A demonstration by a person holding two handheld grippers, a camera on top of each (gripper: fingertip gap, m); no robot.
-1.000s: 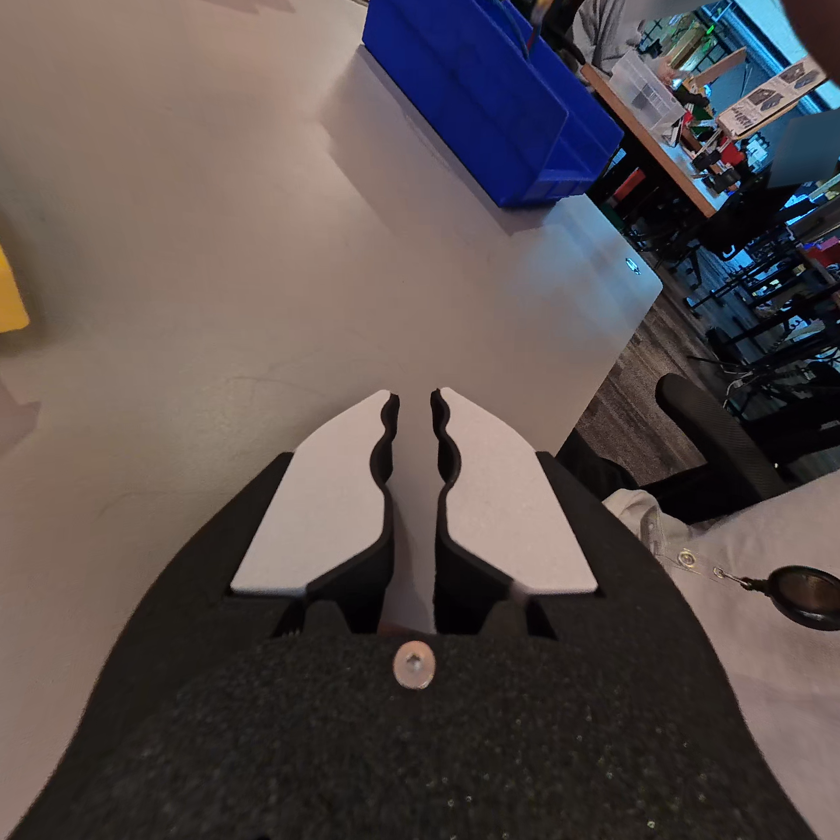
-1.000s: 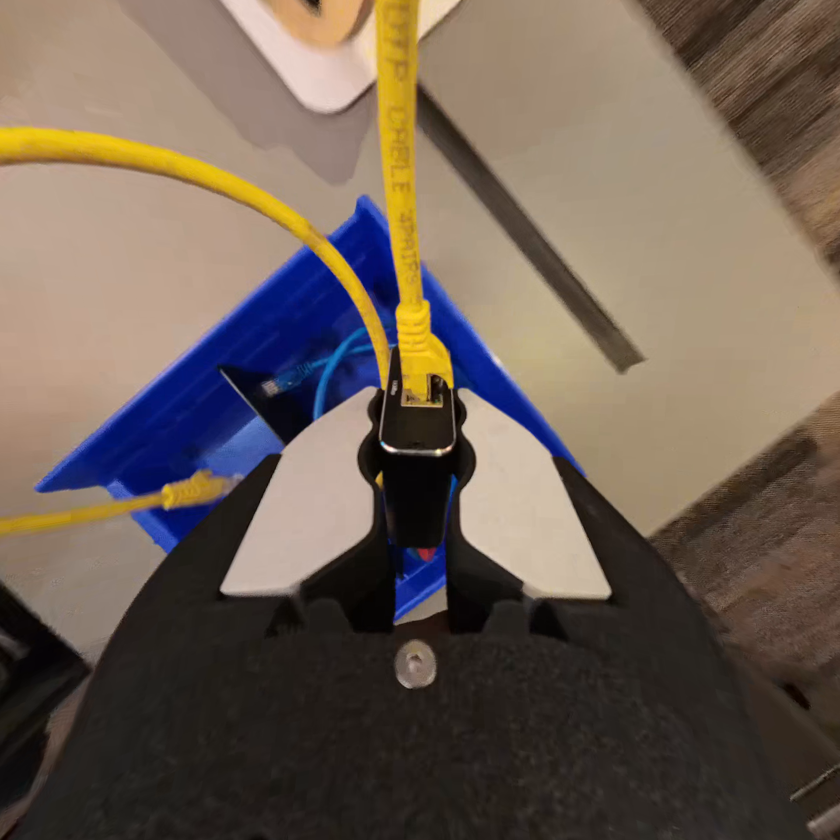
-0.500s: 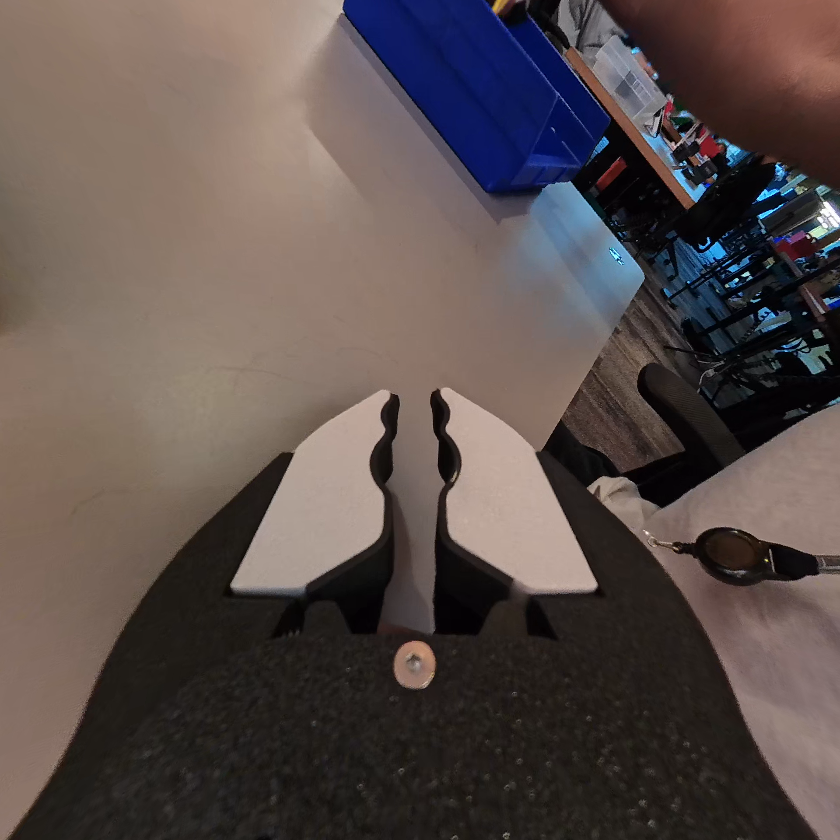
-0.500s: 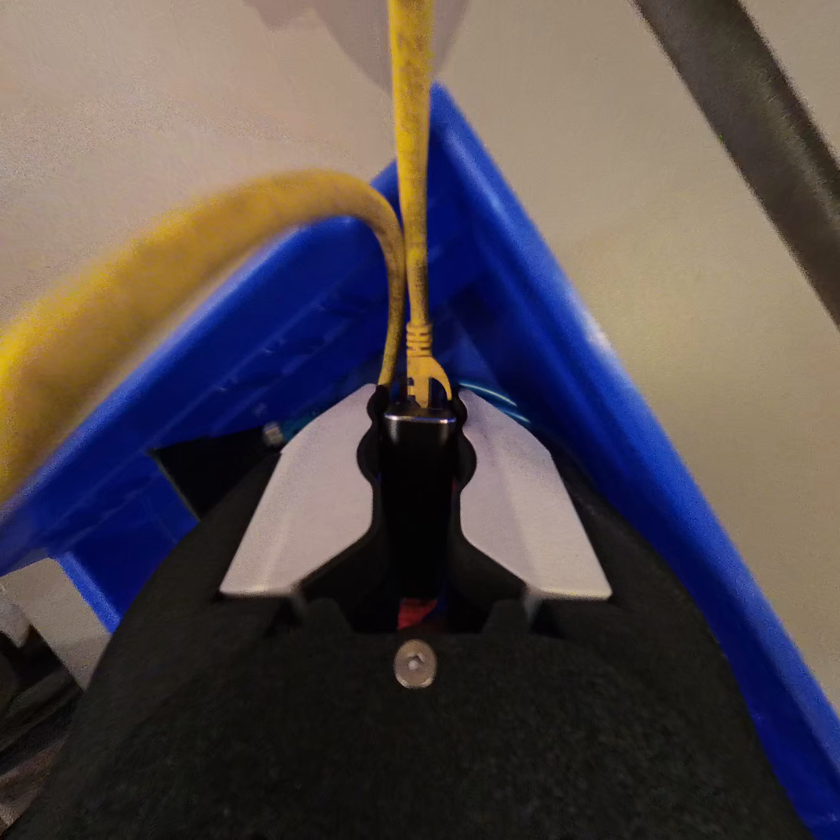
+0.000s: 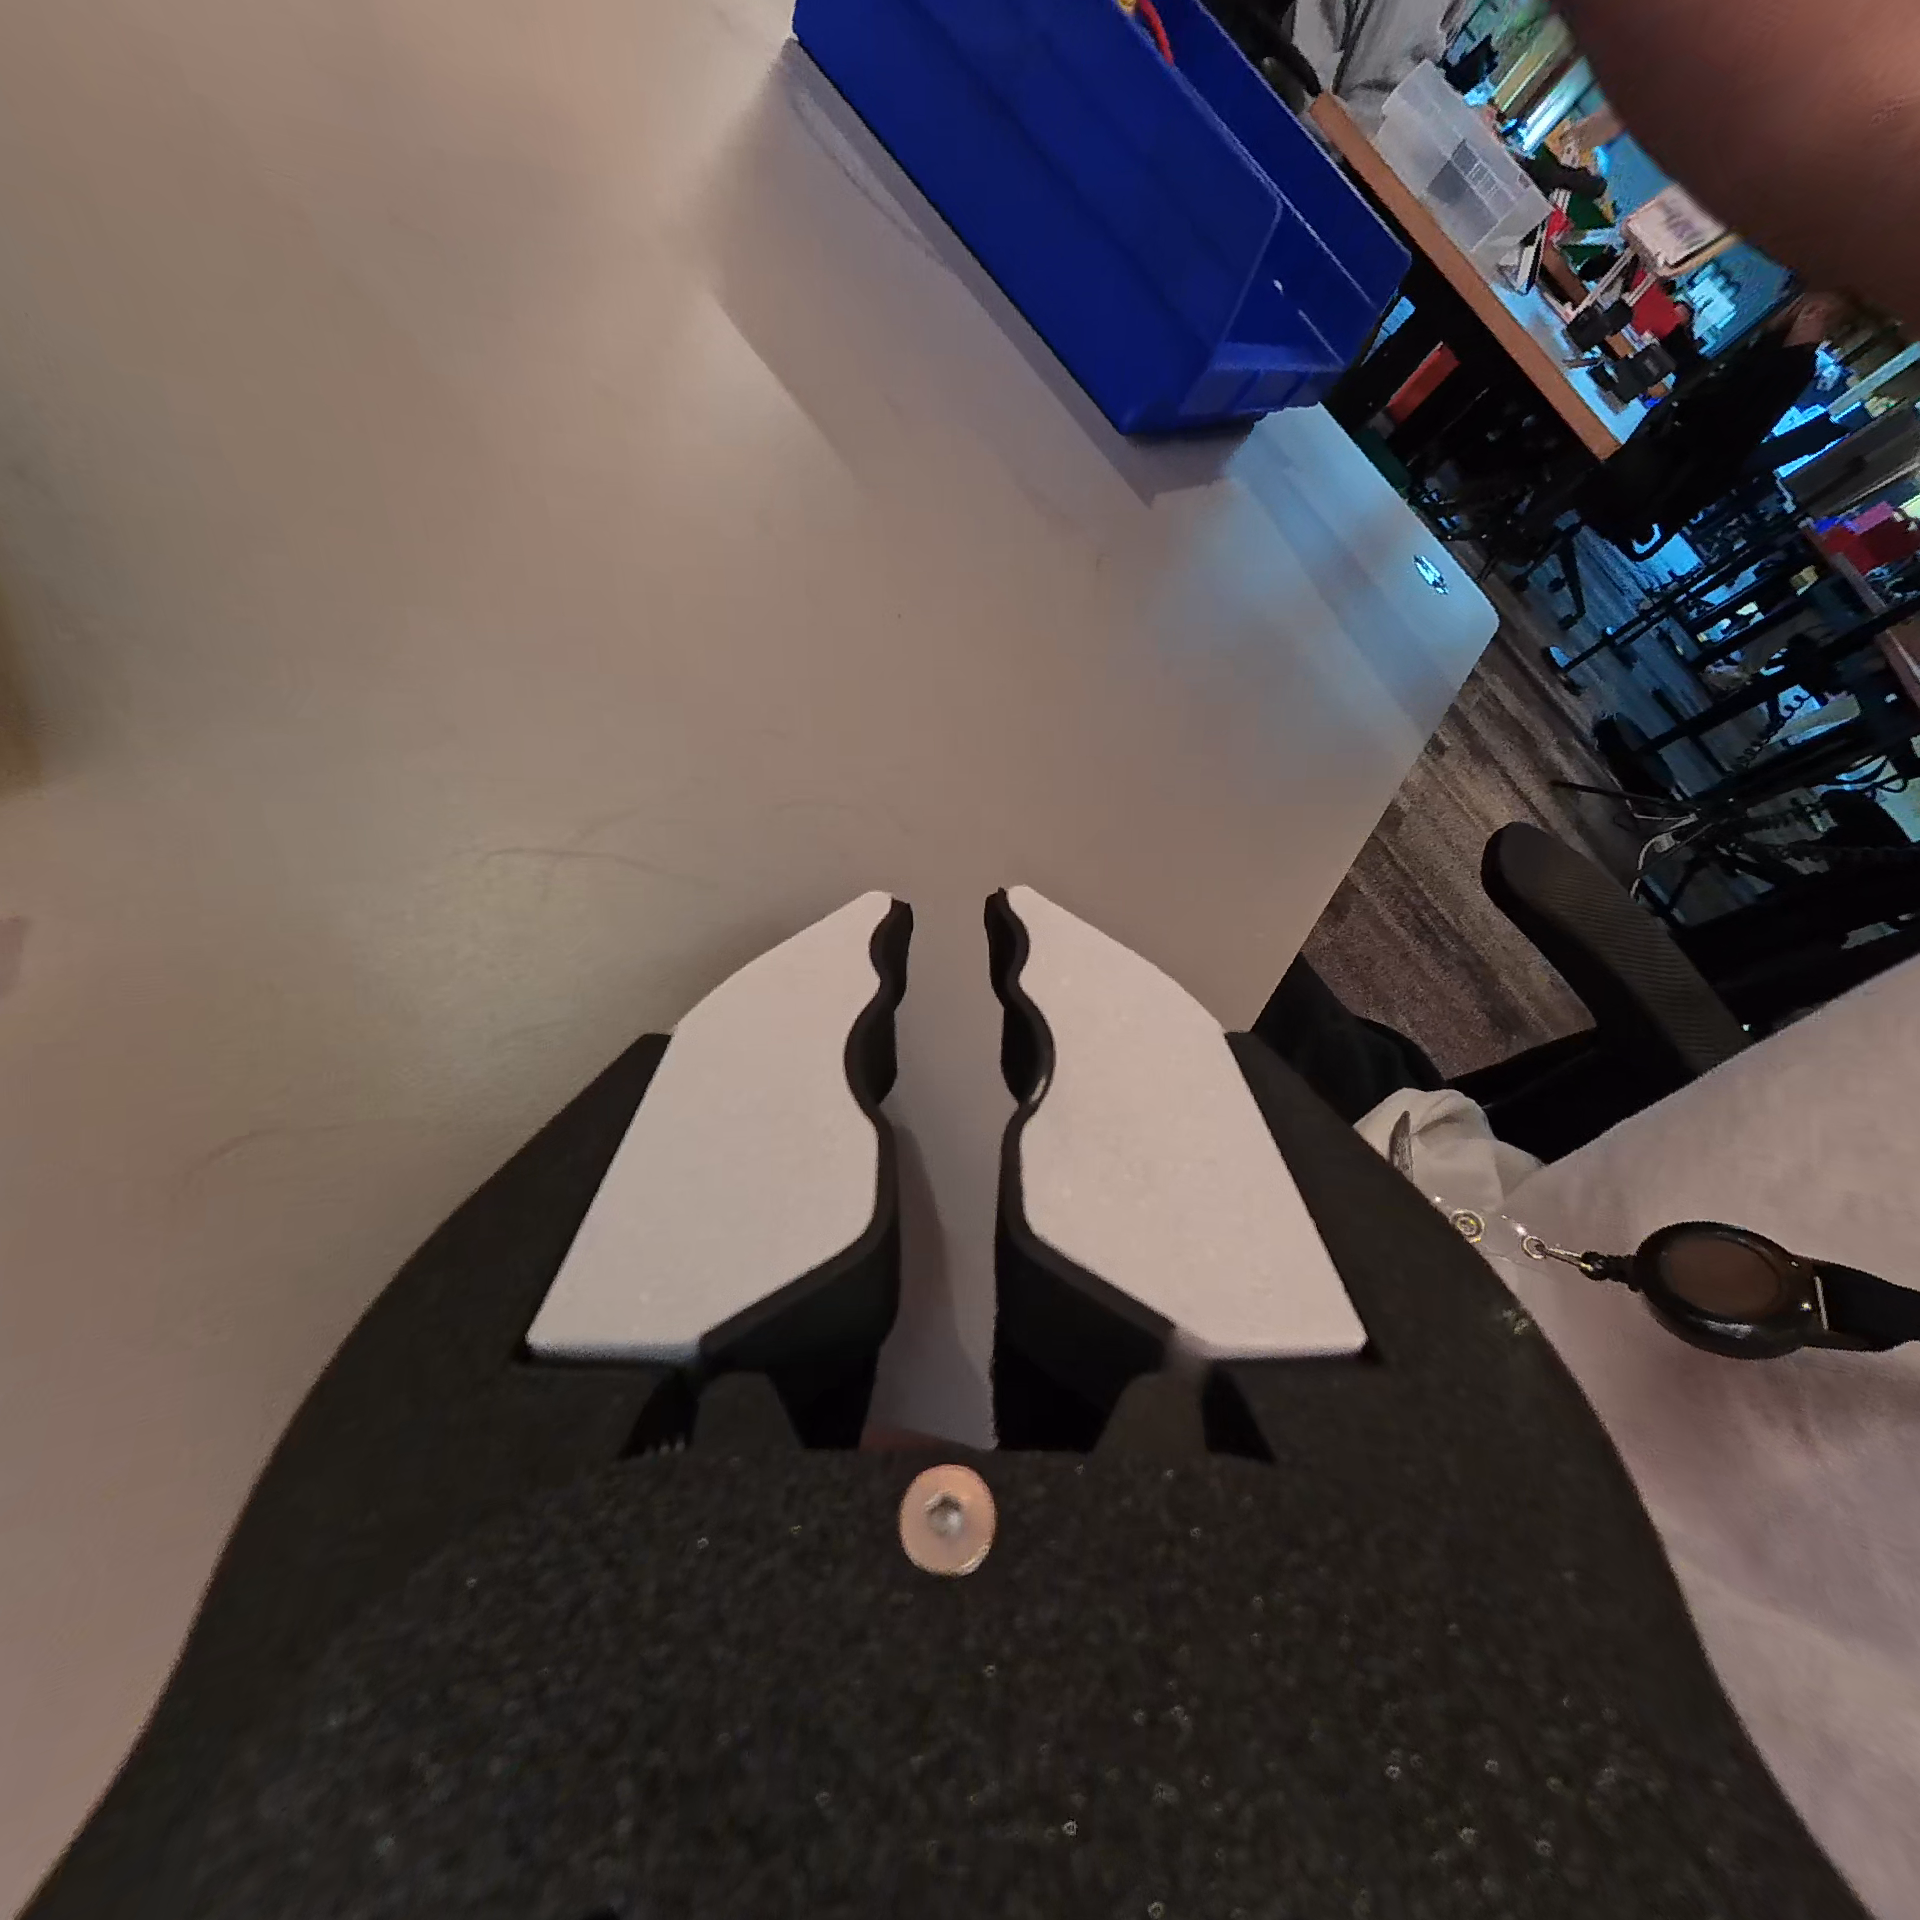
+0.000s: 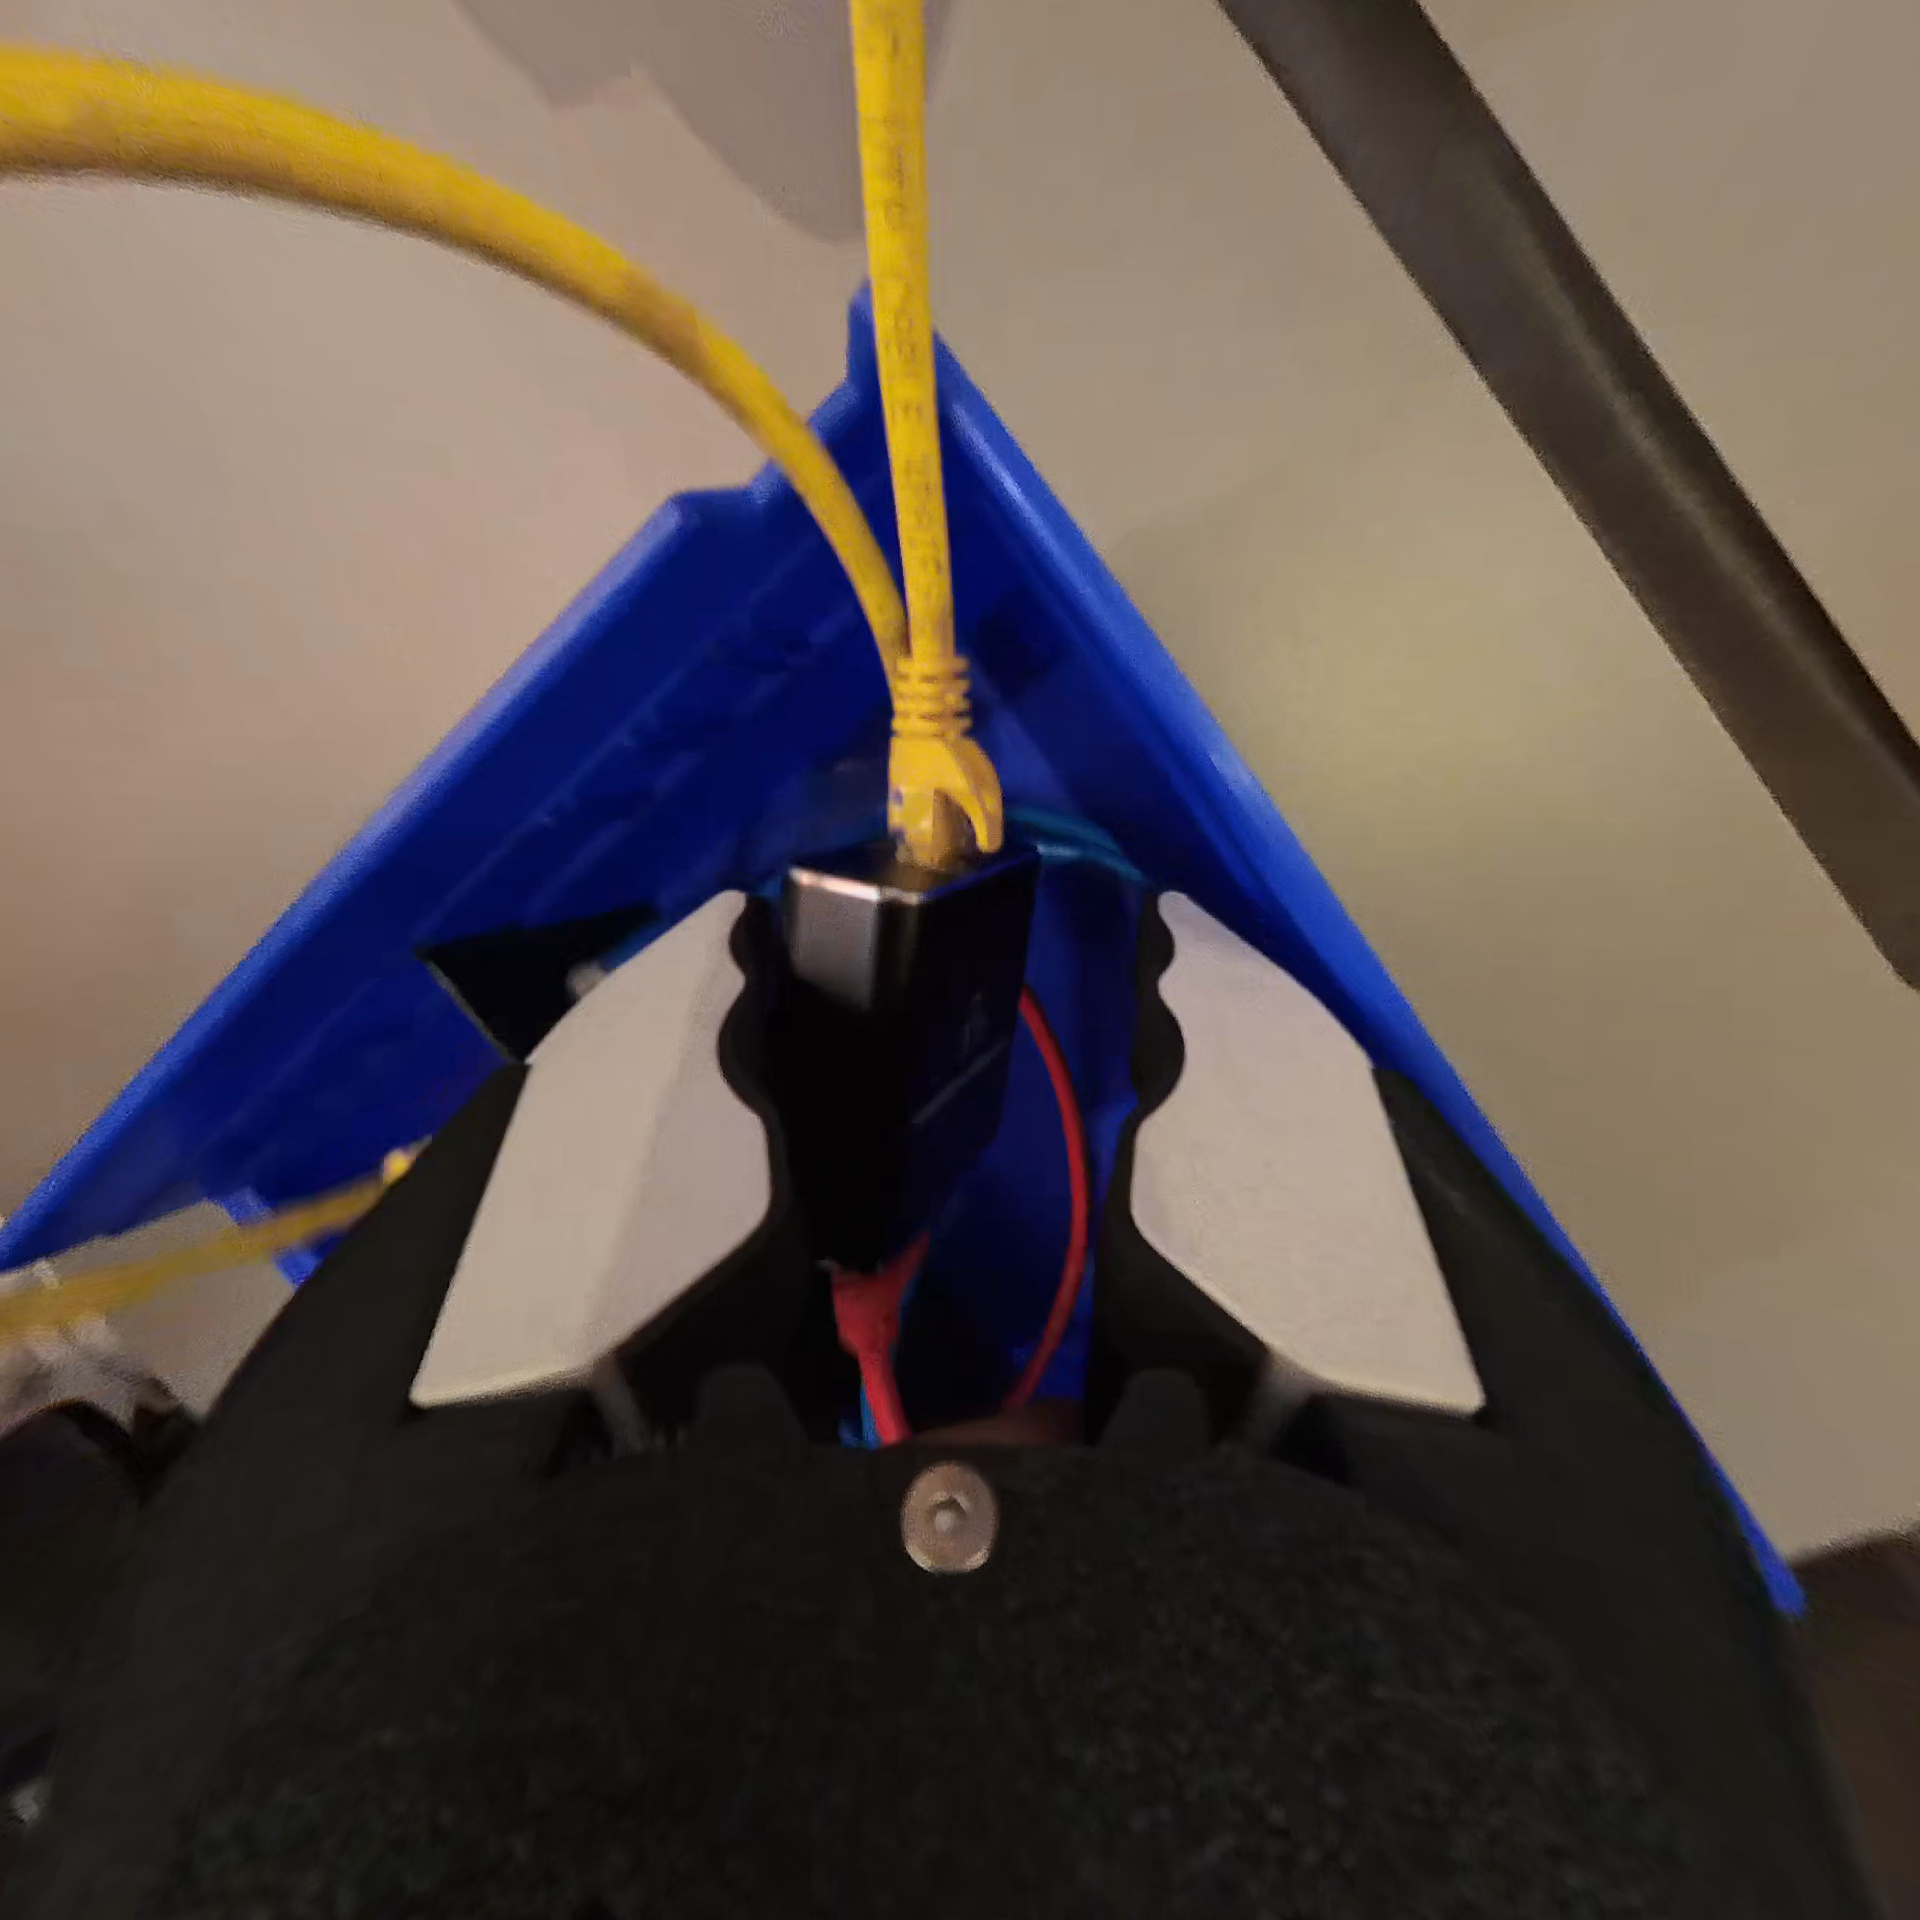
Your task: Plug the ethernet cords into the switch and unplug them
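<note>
In the right wrist view the black switch (image 6: pixel 914 1039) stands inside the blue bin (image 6: pixel 623 779), between my right gripper's (image 6: pixel 945 914) fingers. The jaws stand wide apart; the switch lies near the left finger and well clear of the right one. A yellow ethernet cord's plug (image 6: pixel 935 769) sits in the switch's top end. A second yellow cord (image 6: pixel 623 281) arcs in from the left behind it. A red cord (image 6: pixel 1070 1143) hangs below the switch. My left gripper (image 5: pixel 948 914) is empty, with only a narrow gap, over the white table (image 5: pixel 520 520).
The blue bin (image 5: pixel 1091 208) stands at the table's far edge in the left wrist view. A person's arm (image 5: pixel 1766 135), shirt and badge reel (image 5: pixel 1714 1288) are at right. A loose yellow cord (image 6: pixel 260 1236) lies at left. A dark seam (image 6: pixel 1610 416) crosses the table. One gripper's finger ends stand about 55 cm off the other's.
My right gripper has opened and let go of the switch, which now sits in the blue bin. The left gripper's jaws have not changed; its view has shifted slightly.
</note>
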